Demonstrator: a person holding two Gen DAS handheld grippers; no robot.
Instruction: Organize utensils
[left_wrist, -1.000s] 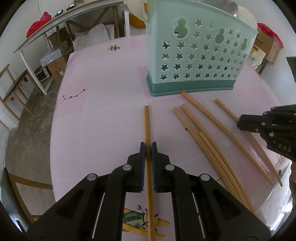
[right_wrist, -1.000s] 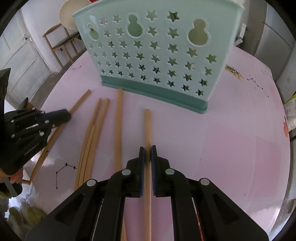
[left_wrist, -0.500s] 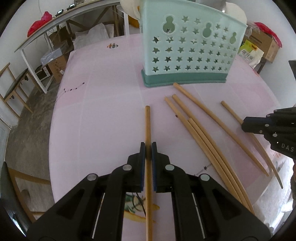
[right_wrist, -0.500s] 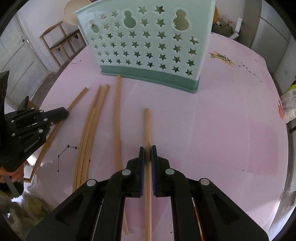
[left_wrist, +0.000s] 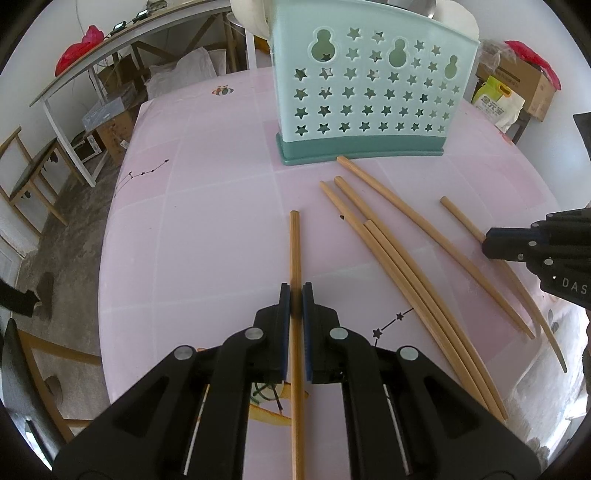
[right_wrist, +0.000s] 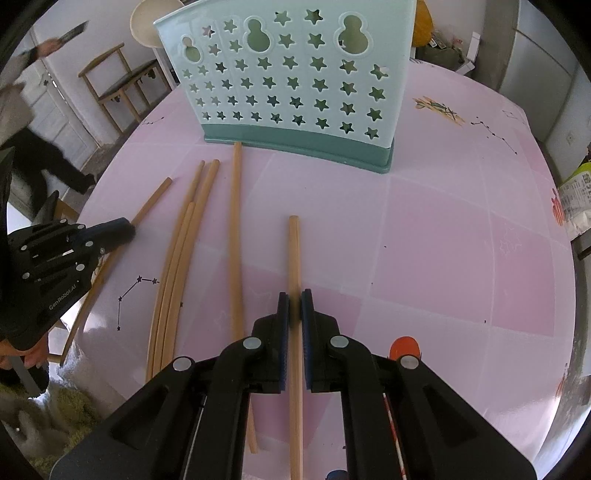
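My left gripper is shut on a wooden chopstick that points up the pink table toward the mint-green star-cut utensil holder. My right gripper is shut on another chopstick, also aimed at the holder. Several loose chopsticks lie between the two grippers, fanned out from the holder's base. In the left wrist view the right gripper shows at the right edge; in the right wrist view the left gripper shows at the left edge.
The round pink table drops off near both grippers. Chairs, a workbench and boxes stand around it. A person walks in the background at the left of the right wrist view.
Both grippers have drawn back from the holder, each with its chopstick still held; the holder now looks smaller and farther off. The loose chopsticks lie as before.
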